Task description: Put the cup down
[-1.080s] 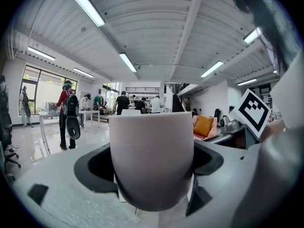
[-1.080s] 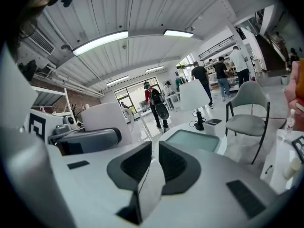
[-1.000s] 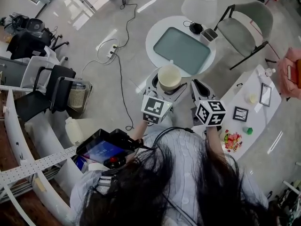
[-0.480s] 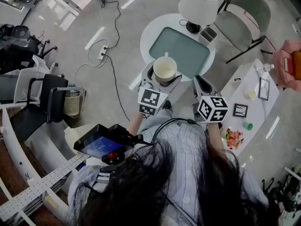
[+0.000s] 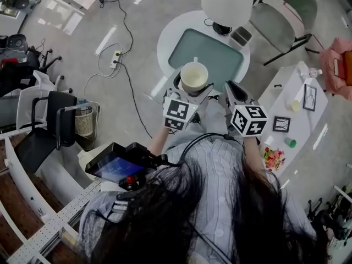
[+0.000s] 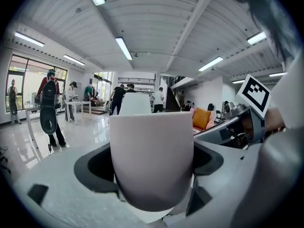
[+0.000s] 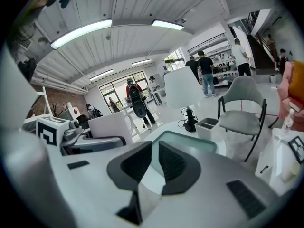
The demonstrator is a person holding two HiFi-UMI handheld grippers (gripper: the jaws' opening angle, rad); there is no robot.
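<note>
Nearest, the left gripper (image 5: 191, 94) has its fingers clamped on a white cup (image 5: 193, 77). The cup is held upright, mouth up, over the near edge of the round white surface (image 5: 166, 45). Just right, the right gripper (image 5: 234, 92) is empty, its fingers drawn almost together with a slim gap. Beyond lies a grey-green tray (image 5: 214, 51), and farther still a white lamp (image 5: 227, 1).
</note>
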